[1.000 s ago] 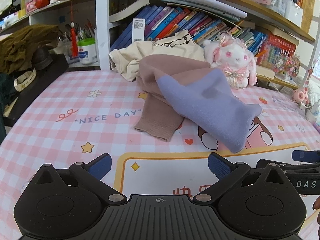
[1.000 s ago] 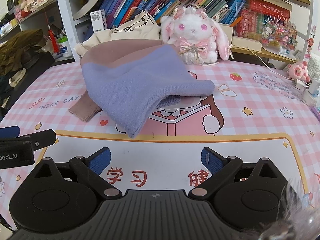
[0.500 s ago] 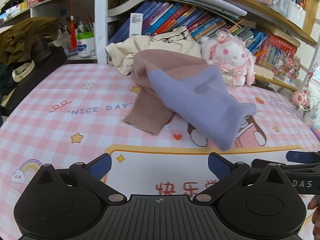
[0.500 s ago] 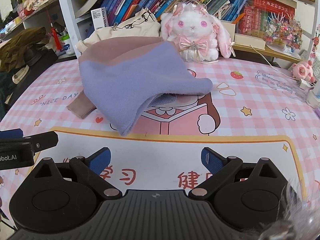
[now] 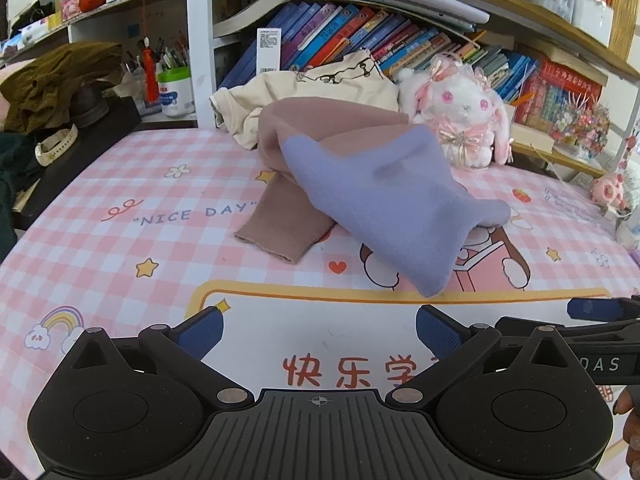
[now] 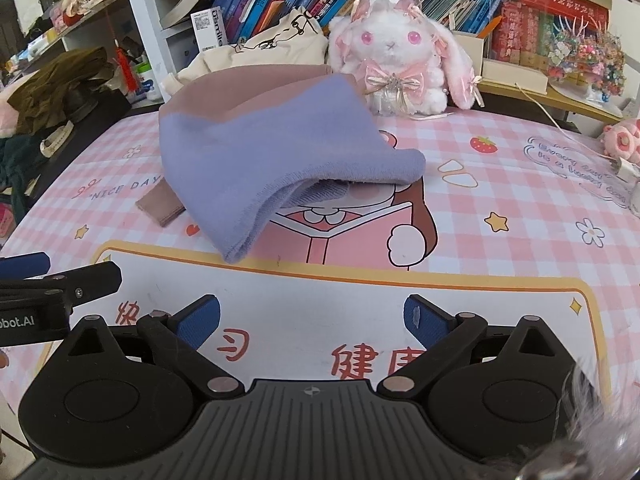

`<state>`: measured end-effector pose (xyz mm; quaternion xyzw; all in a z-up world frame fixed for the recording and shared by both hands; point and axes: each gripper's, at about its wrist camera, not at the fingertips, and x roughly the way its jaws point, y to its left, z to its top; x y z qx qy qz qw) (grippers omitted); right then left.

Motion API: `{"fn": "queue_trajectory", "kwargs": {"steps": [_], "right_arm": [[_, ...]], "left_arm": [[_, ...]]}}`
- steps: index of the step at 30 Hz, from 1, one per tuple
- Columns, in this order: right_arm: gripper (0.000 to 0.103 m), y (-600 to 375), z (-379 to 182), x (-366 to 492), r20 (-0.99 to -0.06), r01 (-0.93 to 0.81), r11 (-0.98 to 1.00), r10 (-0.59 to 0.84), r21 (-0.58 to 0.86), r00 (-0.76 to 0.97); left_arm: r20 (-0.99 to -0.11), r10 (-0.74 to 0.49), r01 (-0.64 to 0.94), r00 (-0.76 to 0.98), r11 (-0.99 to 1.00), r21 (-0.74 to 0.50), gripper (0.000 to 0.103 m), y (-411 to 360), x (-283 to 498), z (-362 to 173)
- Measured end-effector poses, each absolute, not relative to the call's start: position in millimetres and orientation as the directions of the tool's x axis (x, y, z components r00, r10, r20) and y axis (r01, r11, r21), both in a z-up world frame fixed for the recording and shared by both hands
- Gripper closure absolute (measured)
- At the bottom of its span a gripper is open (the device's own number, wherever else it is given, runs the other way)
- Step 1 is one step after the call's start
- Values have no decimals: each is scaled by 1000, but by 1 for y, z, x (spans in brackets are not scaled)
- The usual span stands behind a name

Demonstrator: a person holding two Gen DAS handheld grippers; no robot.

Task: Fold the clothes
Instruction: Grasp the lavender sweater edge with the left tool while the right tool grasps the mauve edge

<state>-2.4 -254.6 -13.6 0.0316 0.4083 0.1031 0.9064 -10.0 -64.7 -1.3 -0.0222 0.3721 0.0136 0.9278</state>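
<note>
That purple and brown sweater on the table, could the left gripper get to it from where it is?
Probably yes. The left gripper is open and empty, and only bare table mat lies between it and the sweater; nothing blocks the way.

Desk mat (image 5: 100, 216) print under sweater (image 5: 384, 200)

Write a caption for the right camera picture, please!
Open right gripper facing a purple and brown sweater heaped on the pink table.
</note>
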Motion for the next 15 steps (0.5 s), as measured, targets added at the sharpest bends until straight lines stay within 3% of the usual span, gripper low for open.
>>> {"fn": "queue_trajectory", "kwargs": {"steps": [9,15], "right_arm": [[3,-280,-21,1,-743,-151,974,228,171,630],[3,-316,-28,3,-756,-51,967,229,251,614]], "left_arm": [[-735,52,-2,676,998,69,0,-100,-5,-13],[-672,77,188,736,931,313,1,-152,6,-23]]}}
